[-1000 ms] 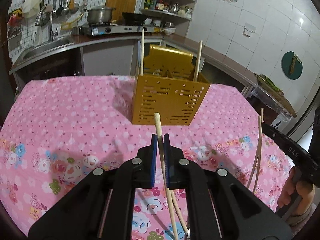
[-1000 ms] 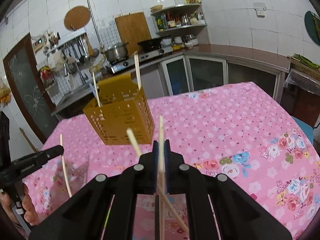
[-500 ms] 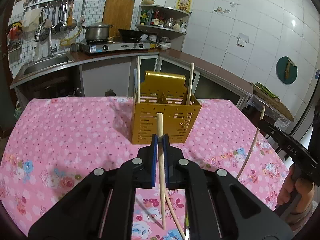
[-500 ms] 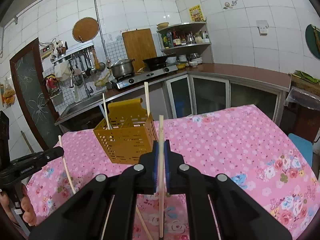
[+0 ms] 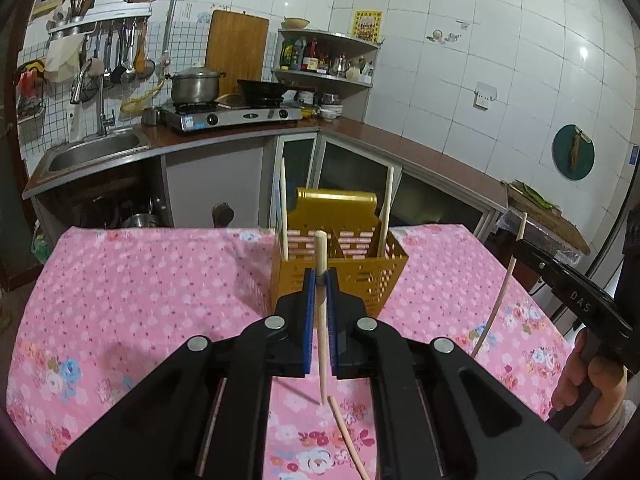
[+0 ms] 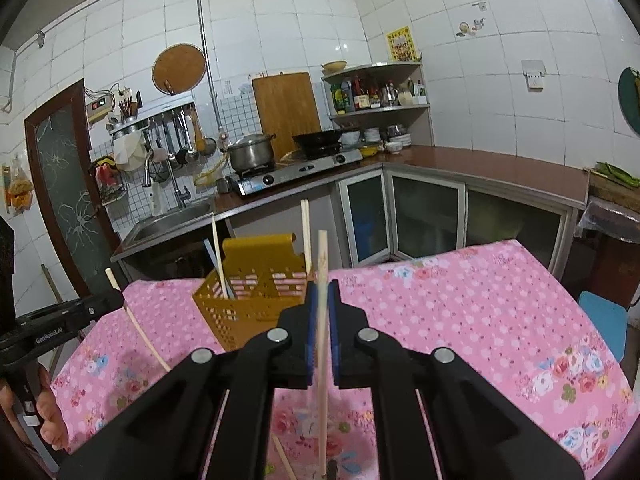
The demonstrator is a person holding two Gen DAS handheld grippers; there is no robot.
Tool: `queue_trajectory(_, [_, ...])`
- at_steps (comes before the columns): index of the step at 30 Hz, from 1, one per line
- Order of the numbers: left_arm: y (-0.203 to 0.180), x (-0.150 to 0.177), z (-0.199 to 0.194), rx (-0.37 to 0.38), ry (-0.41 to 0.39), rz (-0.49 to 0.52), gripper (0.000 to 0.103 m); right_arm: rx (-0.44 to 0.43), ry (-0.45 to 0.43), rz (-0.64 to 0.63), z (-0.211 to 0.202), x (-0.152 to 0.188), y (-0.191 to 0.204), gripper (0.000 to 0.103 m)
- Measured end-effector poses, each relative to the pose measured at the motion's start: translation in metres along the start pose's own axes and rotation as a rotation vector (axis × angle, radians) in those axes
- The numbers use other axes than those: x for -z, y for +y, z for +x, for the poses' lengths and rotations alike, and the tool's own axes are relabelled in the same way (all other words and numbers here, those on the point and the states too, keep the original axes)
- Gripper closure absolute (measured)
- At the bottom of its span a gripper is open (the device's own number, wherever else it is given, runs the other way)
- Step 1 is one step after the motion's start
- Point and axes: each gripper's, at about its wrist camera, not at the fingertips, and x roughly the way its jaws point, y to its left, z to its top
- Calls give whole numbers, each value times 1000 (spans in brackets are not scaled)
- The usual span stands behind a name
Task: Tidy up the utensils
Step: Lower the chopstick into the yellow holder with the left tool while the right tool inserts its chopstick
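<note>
Both tongs, left (image 5: 319,280) and right (image 6: 322,294), each pinching a chopstick (image 5: 320,300), have risen above the holder (image 5: 340,268)

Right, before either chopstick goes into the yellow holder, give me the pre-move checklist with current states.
1. Left gripper shut on its chopstick: ok, the blue pads clamp it, roughly upright.
2. Right gripper shut on its chopstick: ok, held upright.
3. Yellow holder upright on the pink tablecloth: ok.
4. Room in the holder: ok, two chopsticks stand at the left and right sides, the middle looks open.
5. Held tips above the holder's rim: cannot tell, the views give no clear height.
6. Loose chopstick lying on the cloth below the left gripper: not ok, not yet collected.
</note>
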Motion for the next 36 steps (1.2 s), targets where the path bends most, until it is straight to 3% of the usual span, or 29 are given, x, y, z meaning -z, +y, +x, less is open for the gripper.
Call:
queue_trajectory(13, [-7, -82, -18, -2, -127, 23, 99, -31, -110, -28, 22, -81, 35, 97])
queue_trajectory(21, [-12, -142, -14, -35, -207, 64, 99, -21, -174, -26, 57, -134, 52, 97])
queue_trajectory(26, [-2, -141, 22, -42, -173, 64, 99, -16, -169, -10, 95, -130, 48, 97])
queue_trajectory(32, [19, -105, 90, -35, -69, 38, 99, -27, -106, -27, 138, -89, 37, 97])
queue_trajectory(36, [29, -84, 113, -36, -30, 28, 99, -28, -63, -25, 156, -63, 27, 97])
